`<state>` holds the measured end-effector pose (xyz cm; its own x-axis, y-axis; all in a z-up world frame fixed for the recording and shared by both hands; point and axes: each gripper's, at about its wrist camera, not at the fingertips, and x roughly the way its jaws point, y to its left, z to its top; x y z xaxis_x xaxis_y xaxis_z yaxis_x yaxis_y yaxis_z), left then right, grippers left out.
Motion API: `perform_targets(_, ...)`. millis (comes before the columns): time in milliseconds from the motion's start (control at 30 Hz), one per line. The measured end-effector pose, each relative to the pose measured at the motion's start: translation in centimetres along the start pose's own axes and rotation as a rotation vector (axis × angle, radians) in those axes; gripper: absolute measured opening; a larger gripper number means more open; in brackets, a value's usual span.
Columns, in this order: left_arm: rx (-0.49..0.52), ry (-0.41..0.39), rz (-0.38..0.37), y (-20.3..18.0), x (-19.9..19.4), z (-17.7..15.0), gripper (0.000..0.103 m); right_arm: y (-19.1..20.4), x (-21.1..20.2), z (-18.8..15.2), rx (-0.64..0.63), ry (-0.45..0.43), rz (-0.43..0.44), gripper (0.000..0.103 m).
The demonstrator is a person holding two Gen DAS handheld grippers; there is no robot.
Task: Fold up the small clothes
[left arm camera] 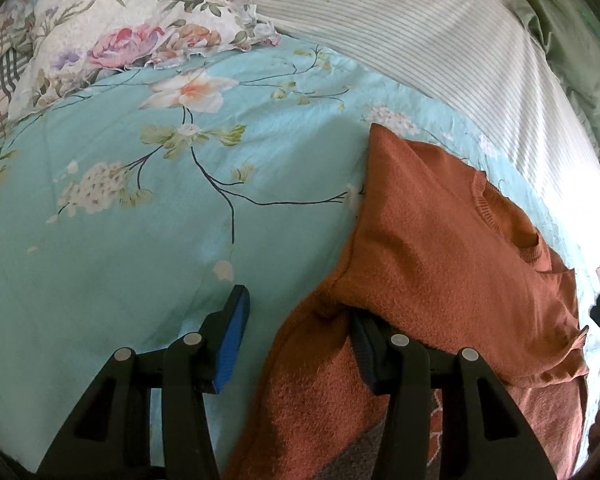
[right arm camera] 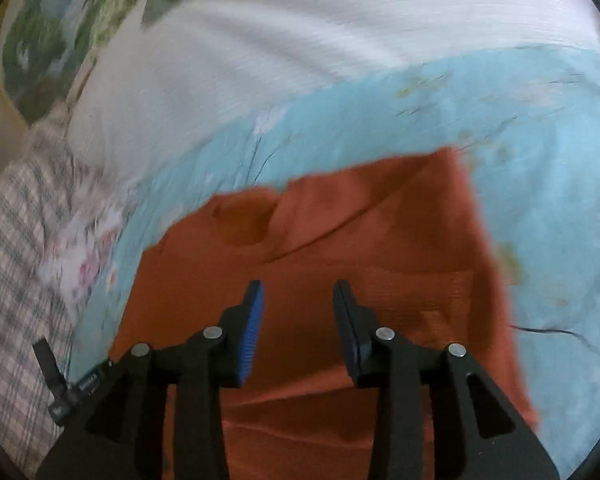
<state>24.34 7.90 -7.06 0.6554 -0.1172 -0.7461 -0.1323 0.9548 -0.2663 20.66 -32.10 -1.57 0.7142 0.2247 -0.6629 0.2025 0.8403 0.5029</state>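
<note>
A rust-orange knit sweater [left arm camera: 440,248] lies on the light blue floral bed cover [left arm camera: 140,220], its neckline toward the right. My left gripper [left arm camera: 300,312] is open at the sweater's left side; its right finger is partly under a fold of the cloth by the sleeve, its left finger [left arm camera: 234,332] stands over bare cover. In the blurred right wrist view the sweater [right arm camera: 340,232] fills the middle and my right gripper [right arm camera: 298,292] is open just above it, holding nothing.
A floral pillow [left arm camera: 132,28] lies at the far left. A white striped sheet [left arm camera: 440,40] and green bedding [left arm camera: 560,60] lie behind the sweater. A plaid blanket [right arm camera: 16,260] is at the left of the right wrist view.
</note>
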Motion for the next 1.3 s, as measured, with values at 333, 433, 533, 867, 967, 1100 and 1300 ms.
perform_targets(333,-0.01,-0.003,-0.026,0.4,-0.1,0.0,0.051,-2.2,-2.8,-5.5,-0.063,0.107,-0.136,0.037)
perform_targets(433,-0.012,0.009,-0.012,0.2,-0.4,0.2,0.051,-3.1,-5.1,-6.0,-0.02,0.071,-0.156,0.039)
perform_targets(533,-0.014,0.01,-0.008,0.1,-1.8,-0.3,0.05,-3.1,-8.0,-6.4,-0.007,0.008,-0.115,0.054)
perform_targets(867,-0.011,0.082,-0.162,4.0,-7.5,-3.8,0.062,-5.8,-14.3,-10.7,0.044,-0.078,-0.093,0.067)
perform_targets(967,0.035,0.131,-0.191,5.0,-8.3,-5.8,0.062,-8.1,-15.4,-12.0,0.103,-0.078,-0.104,0.067)
perform_targets(1100,0.12,0.167,-0.267,5.1,-9.7,-8.6,0.066,-10.1,-15.4,-14.4,0.142,0.017,0.0,0.067)
perform_targets(1300,0.22,0.212,-0.384,4.9,-12.6,-12.4,0.07,-7.4,-17.4,-19.8,0.026,0.109,0.246,0.067)
